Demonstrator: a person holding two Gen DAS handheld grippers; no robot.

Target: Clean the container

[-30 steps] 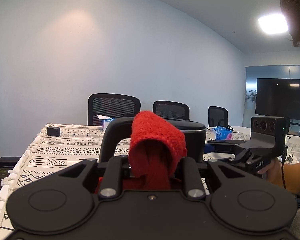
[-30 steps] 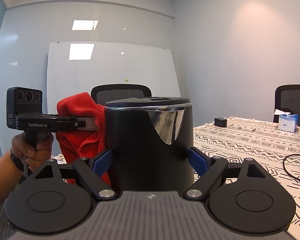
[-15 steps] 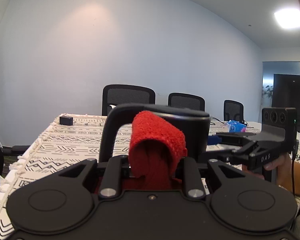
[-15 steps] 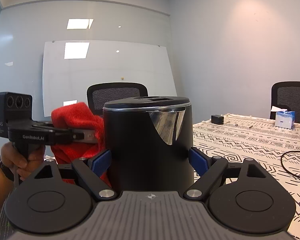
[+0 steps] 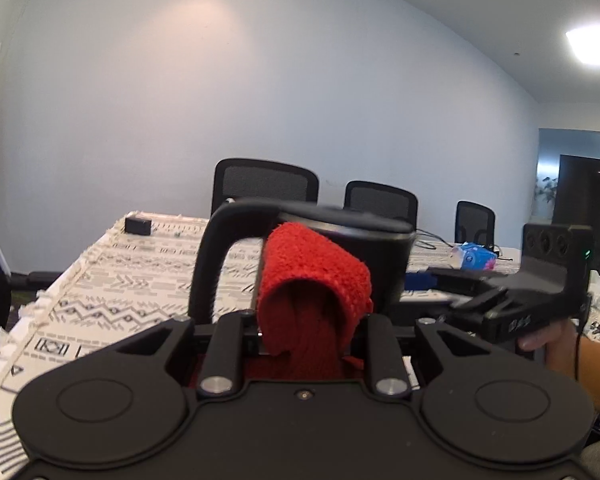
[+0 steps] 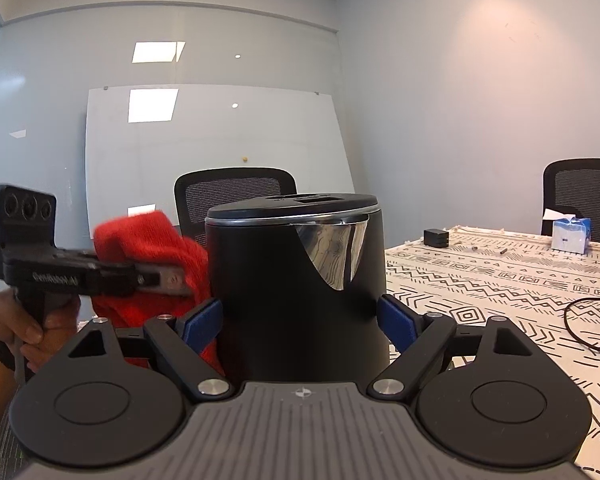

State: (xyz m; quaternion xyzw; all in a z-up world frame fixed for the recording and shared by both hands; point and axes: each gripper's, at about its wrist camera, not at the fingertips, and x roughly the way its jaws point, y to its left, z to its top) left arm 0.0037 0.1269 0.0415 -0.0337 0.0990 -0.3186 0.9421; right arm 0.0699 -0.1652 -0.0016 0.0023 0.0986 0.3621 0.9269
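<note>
A black electric kettle (image 6: pixel 284 292) with a chrome spout is held upright between the blue pads (image 6: pixel 202 322) of my right gripper (image 6: pixel 300 320), which is shut on its body. My left gripper (image 5: pixel 312 320) is shut on a folded red cloth (image 5: pixel 314 276). The cloth presses against the kettle's side (image 5: pixel 380 248), just right of its black handle (image 5: pixel 216 256). From the right wrist view the red cloth (image 6: pixel 148 244) and left gripper (image 6: pixel 172 280) sit at the kettle's left flank, with a hand (image 6: pixel 24 320) on the grip.
A table with a black-and-white patterned cloth (image 6: pixel 500 288) lies to the right, carrying a small black box (image 6: pixel 436 237), a tissue box (image 6: pixel 571 233) and a black cable (image 6: pixel 592 324). Black office chairs (image 5: pixel 266 180) line its far side. A whiteboard (image 6: pixel 220 136) hangs behind.
My left gripper and the red cloth have shifted a little to the left along the kettle's side and turned slightly. The kettle and my right gripper have stayed put.
</note>
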